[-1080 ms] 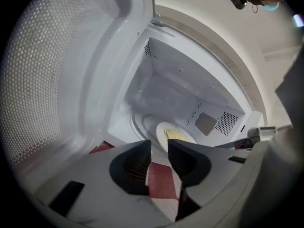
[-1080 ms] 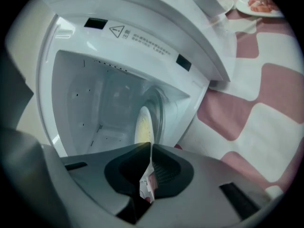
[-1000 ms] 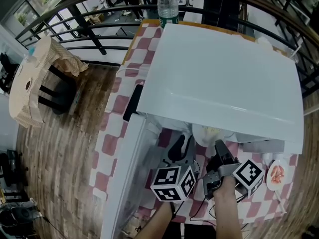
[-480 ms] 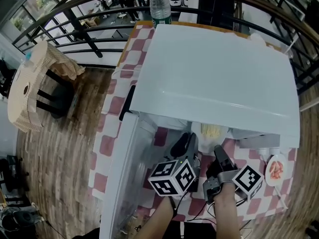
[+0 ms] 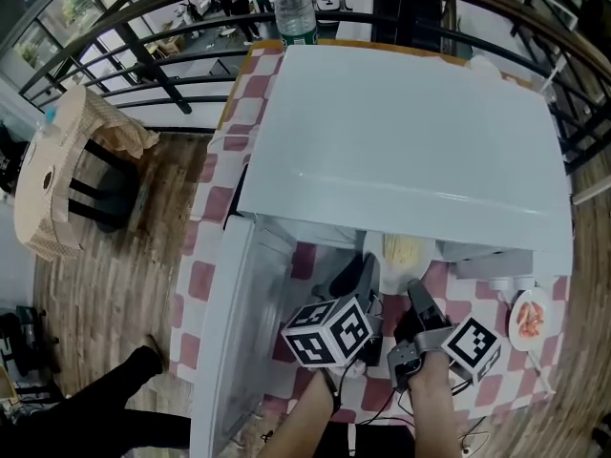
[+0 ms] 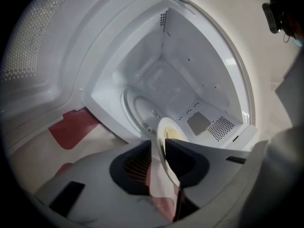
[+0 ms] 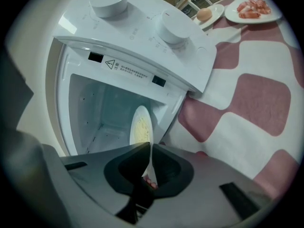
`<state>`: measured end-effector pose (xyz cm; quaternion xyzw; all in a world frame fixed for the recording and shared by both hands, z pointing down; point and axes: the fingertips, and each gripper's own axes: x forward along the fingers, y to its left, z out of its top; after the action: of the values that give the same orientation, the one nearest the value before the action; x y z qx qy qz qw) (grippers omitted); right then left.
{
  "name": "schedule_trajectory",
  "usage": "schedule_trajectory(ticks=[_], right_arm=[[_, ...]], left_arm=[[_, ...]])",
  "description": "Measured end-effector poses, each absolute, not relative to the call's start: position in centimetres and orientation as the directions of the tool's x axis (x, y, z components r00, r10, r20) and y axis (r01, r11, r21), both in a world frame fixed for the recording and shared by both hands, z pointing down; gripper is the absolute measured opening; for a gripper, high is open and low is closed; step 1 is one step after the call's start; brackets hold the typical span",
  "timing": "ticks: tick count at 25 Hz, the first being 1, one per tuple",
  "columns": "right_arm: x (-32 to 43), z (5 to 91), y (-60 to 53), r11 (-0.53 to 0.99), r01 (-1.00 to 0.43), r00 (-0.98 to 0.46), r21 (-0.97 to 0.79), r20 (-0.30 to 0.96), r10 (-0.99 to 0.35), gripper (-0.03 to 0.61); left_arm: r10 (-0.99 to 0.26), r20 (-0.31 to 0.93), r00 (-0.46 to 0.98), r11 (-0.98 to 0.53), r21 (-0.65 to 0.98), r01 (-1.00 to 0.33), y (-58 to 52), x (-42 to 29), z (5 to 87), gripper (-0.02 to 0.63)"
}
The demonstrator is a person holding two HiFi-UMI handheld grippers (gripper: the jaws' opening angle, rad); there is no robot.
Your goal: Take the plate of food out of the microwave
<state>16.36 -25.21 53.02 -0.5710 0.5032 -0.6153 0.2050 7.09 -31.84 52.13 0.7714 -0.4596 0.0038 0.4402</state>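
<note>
A white plate of pale yellow food (image 5: 406, 248) sits at the mouth of the open white microwave (image 5: 410, 132). Seen edge-on, the plate (image 6: 167, 133) has its rim between the jaws of my left gripper (image 6: 159, 144). Those jaws are closing, with a thin gap still showing on one side of the rim. My right gripper (image 7: 149, 146) is shut on the opposite rim of the plate (image 7: 141, 125). In the head view the left gripper (image 5: 368, 277) and right gripper (image 5: 418, 299) flank the plate just below the cavity.
The microwave door (image 5: 229, 332) hangs open at the left. A glass turntable (image 6: 142, 110) lies in the cavity. A plate of meat (image 7: 251, 8) and an egg dish (image 7: 205, 14) stand on the checked tablecloth (image 7: 256, 99). A water bottle (image 5: 294, 8) stands behind. A person's leg (image 5: 95, 408) is lower left.
My left gripper has slid forward to the plate's rim. The right gripper has stayed on the plate. A person's leg has come into view at the lower left.
</note>
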Motion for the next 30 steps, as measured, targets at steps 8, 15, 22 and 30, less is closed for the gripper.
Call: schedule_trajectory(ticks=[8,15,22,30], right_arm=[[16.5,53.3,-25.3,-0.395,-0.354,-0.267,-0.848,0.496,-0.826,0.034],[17.6,53.5,-25.9,-0.414,-0.396,-0.222,-0.819,0.524,-0.823,0.054],[16.9,52.9,-27.4,-0.339,-0.405,-0.253,-0.849,0.460,-0.851,0.041],[16.2,52.3,-27.0,-0.329,-0.428,-0.242,-0.842,0.458,-0.855,0.040]], left_arm=[[-0.706,0.371,0.603,-0.154,0.751,-0.642,-31.5,7.5,52.1,0.054],[-0.703,0.371,0.607,-0.137,0.767,-0.627,-31.4,7.4,52.1,0.052],[-0.705,0.367,0.607,-0.137,0.769,-0.624,-31.4,7.0,52.0,0.054],[-0.717,0.332,0.613,-0.157,0.780,-0.606,-31.3,6.3,51.0,0.054]])
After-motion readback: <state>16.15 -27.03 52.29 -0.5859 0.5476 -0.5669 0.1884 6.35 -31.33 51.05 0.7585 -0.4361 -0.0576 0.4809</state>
